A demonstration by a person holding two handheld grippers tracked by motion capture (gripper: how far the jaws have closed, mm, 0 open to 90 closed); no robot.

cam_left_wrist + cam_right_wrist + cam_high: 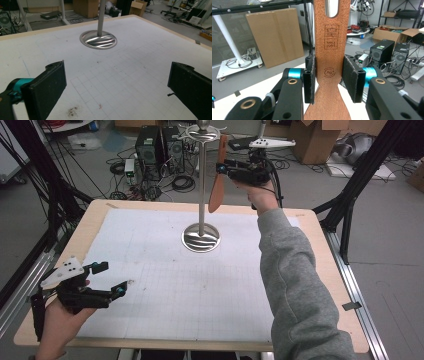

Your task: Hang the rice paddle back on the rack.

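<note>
While the wooden spatula [218,175] hangs upright by the stand [201,185], long axis vertical, the right gripper [329,77] clamps its handle from the side; the left gripper [107,280] gapes empty, well apart.

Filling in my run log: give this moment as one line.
right gripper: shut on wooden spatula hanging at stand | left gripper: open, nothing between jaws, over table
</note>
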